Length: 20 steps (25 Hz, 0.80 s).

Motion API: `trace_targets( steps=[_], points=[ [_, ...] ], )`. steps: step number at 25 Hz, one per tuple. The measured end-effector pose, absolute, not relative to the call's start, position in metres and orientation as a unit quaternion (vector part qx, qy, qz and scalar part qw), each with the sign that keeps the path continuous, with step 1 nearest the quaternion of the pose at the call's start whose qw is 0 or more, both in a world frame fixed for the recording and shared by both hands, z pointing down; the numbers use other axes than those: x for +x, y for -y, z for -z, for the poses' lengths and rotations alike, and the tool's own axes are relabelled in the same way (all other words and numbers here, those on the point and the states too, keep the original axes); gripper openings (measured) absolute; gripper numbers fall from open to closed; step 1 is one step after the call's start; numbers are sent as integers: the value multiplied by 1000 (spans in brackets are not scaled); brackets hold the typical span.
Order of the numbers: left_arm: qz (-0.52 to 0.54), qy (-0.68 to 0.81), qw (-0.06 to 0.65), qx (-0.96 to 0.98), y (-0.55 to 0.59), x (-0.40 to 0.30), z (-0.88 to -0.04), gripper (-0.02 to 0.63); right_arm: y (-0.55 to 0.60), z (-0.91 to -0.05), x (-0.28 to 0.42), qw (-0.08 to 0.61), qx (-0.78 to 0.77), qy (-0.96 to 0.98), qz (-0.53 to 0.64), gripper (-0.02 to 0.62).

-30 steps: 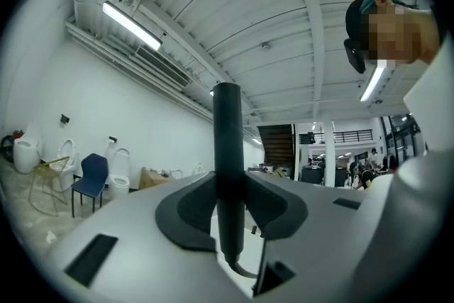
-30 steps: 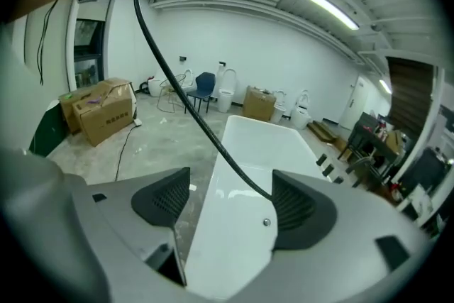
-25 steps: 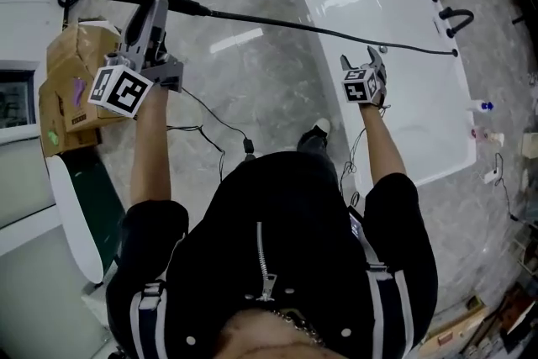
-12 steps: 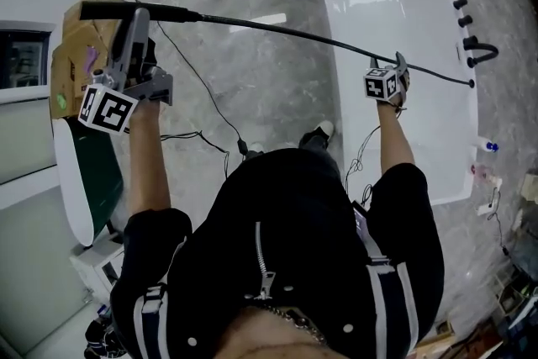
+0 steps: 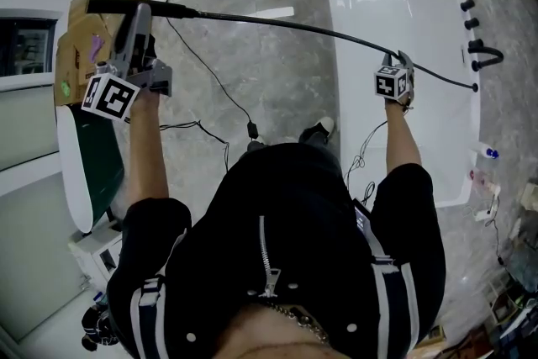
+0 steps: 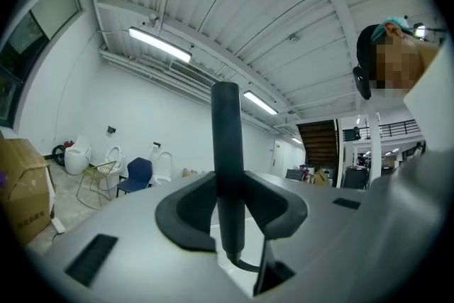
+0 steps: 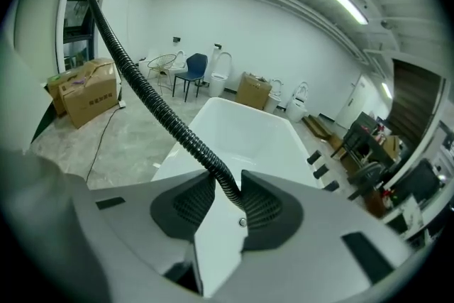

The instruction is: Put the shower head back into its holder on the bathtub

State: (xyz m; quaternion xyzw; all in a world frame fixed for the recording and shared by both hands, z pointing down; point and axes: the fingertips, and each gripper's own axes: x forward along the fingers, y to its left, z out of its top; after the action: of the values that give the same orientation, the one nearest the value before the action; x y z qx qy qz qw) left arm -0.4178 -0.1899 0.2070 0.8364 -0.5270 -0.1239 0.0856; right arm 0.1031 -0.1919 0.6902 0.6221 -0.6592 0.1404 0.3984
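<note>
You are holding the shower head [image 5: 113,5] far out on the left, above the floor [image 5: 252,97] beside the cardboard box [image 5: 76,55], with your left tongs [image 5: 139,14] clamping its smooth black handle. That round handle is sitting in the pads with little to key on, so it is likely to twist or slide if the hose starts pulling, and a drop here is landing on hard floor.

The ribbed hose [image 5: 277,23] is running nearly taut across to the tub. Swinging the head over quickly is risking a whip or a kink in it.

Your right tongs [image 5: 397,59] have just been closing and are now gripping the hose between their pads, close to the tips. With so shallow a bite the hose may be popping free, and squeezing harder is risking crushing the ribs.

The bathtub [image 5: 336,38] is lying on the right, well apart from the head. The holder [image 5: 486,55], which I am taking to be the hooked black fitting on the far rim, is standing among other knobs, so slack hose may be snagging there. A cable [image 5: 210,80] is also trailing by your feet.
</note>
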Motion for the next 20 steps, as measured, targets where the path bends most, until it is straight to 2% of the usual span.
trace_targets(
  steps=[7,13,20],
  points=[
    [100,524,74,843,199,-392,-217,133,185,-683,122,380,628,661,-156,87],
    [79,499,71,860,209,-366,-228,133,177,-654,144,340,660,651,-160,81],
    [45,424,67,902,247,-285,-256,133,158,-590,200,278,721,619,-140,81]
  ],
)
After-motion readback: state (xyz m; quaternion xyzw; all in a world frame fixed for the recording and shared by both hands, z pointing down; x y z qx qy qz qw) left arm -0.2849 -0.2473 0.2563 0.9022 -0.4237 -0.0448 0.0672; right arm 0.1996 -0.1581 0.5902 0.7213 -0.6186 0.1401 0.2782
